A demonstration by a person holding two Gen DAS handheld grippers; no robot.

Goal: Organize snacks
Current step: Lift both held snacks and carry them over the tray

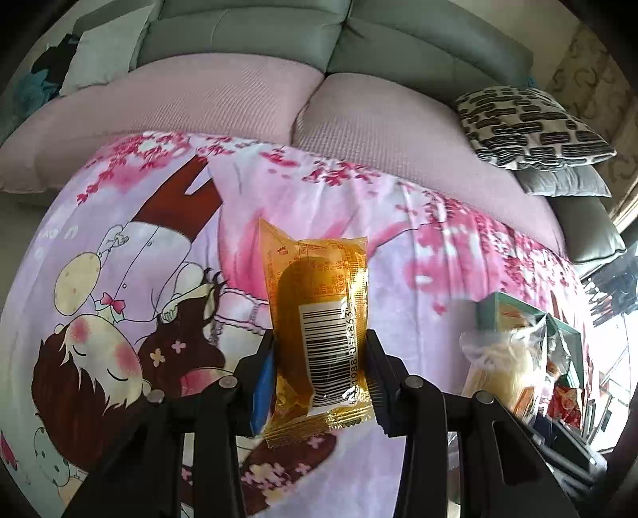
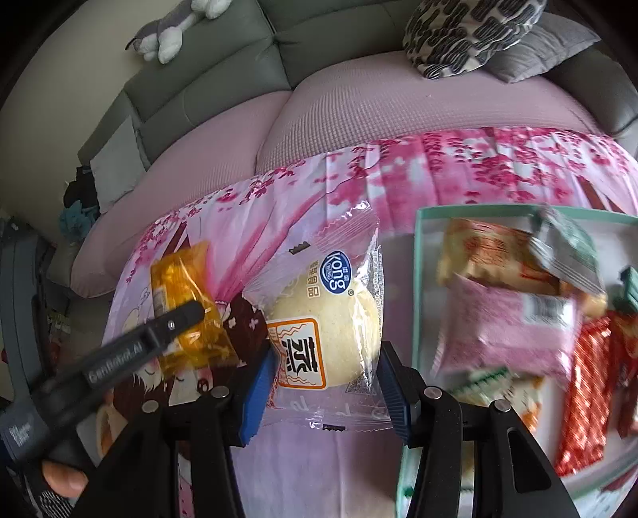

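Observation:
My left gripper is shut on an orange-wrapped cake with a barcode, held above the pink cartoon blanket. The cake also shows in the right wrist view with the left gripper's finger across it. My right gripper is shut on a clear-wrapped pale bun, held just left of the teal box. The box holds several snack packs: a pink one, red ones and an orange one. The bun and the box also show at the right of the left wrist view.
The blanket lies over pink sofa cushions on a grey sofa. A black-and-white patterned pillow and a grey pillow sit at the right end. A plush toy lies on the sofa back.

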